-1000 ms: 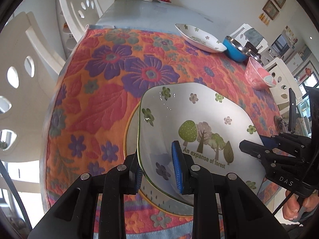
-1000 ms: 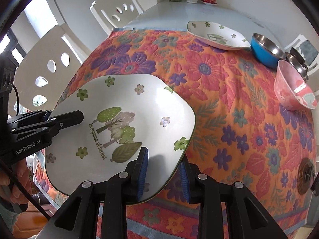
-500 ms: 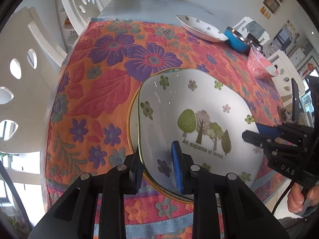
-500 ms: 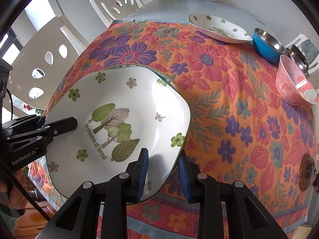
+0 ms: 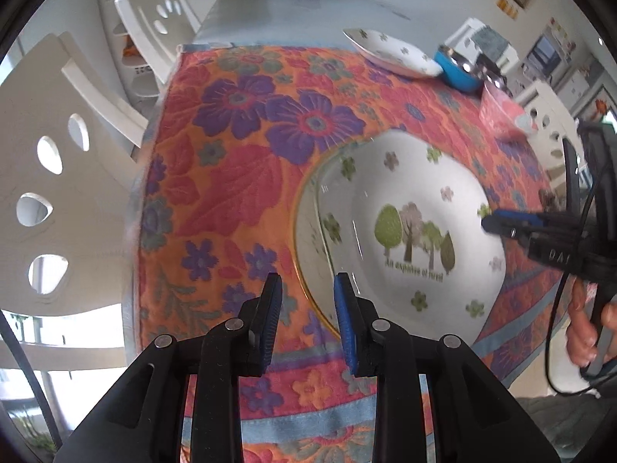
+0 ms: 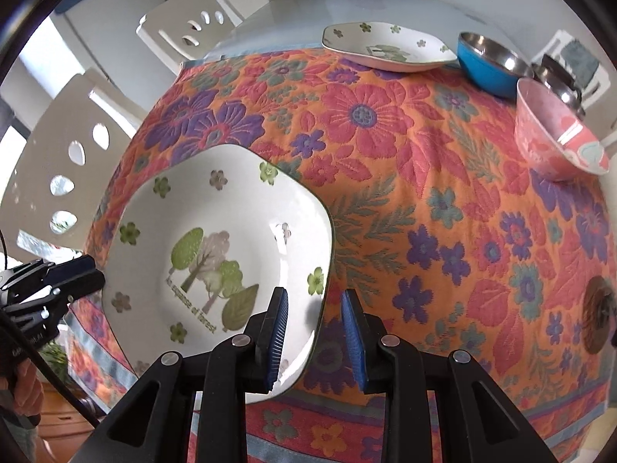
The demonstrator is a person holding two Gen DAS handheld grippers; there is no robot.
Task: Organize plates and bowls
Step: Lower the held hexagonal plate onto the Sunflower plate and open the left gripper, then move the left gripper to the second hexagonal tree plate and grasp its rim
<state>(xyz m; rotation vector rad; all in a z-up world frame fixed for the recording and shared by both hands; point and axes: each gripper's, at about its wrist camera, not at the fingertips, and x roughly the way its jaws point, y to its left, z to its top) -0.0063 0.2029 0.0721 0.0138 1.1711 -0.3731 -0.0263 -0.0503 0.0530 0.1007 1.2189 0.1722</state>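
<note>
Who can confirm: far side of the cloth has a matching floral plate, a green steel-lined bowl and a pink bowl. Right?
Not quite. The steel-lined bowl is blue outside, not green; the right wrist view shows it clearly. The matching floral plate and the pink bowl do sit at the far side of the cloth.

Bright daylight fills both views, coming from windows behind the white cut-out chairs (image 5: 46,177), left of the tongs. The glossy white tree-printed plate (image 6: 216,254) carries small glare spots and a soft grey shadow just ahead of the right tongs' left pad. The left view is smeared by motion blur, worst at the pink bowl (image 5: 501,110) far right. Fisheye bending curves the floral tablecloth (image 6: 385,146); black vignette rings every corner.
</note>
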